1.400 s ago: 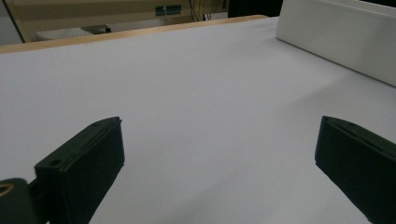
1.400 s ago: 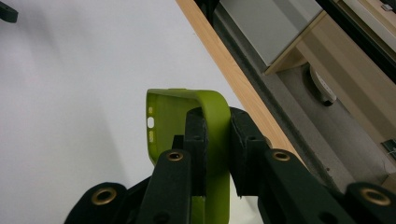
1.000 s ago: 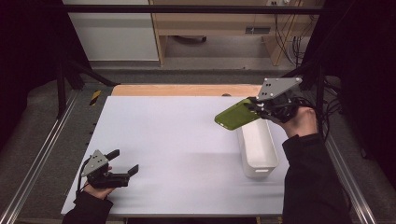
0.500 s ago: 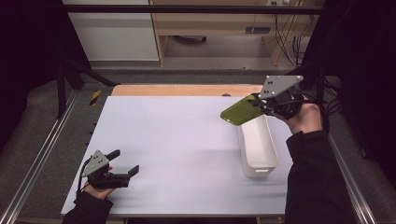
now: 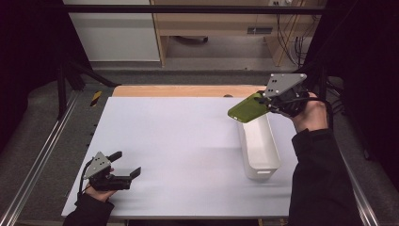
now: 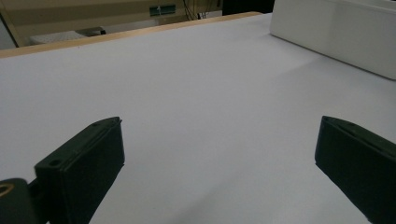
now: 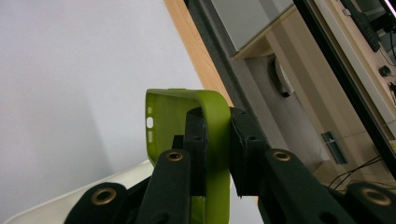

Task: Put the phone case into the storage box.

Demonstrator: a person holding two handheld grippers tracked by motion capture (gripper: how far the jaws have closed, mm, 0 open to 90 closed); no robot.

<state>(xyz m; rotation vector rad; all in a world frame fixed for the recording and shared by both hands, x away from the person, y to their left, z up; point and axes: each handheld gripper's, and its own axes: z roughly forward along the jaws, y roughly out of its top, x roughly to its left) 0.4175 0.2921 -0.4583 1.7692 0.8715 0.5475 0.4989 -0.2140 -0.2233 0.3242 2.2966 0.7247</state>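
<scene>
The right gripper (image 5: 266, 104) is clamped on a green phone case (image 5: 248, 108), its 2 jaws pressed against the case's thin wall; in the right gripper view the case (image 7: 212, 140) sits bent between the pads, its open inner side with small cutouts facing left. In the high view the case is held in the air, tilted, above the far end of a white rectangular bin (image 5: 260, 146) that stands on the right part of the white table (image 5: 179, 141). The left gripper (image 5: 127, 165) rests low at the table's near left corner, well apart from the bin, with its 2 jaws spread wide and nothing between them; its own view shows bare tabletop and the bin (image 6: 345, 32) at far right.
</scene>
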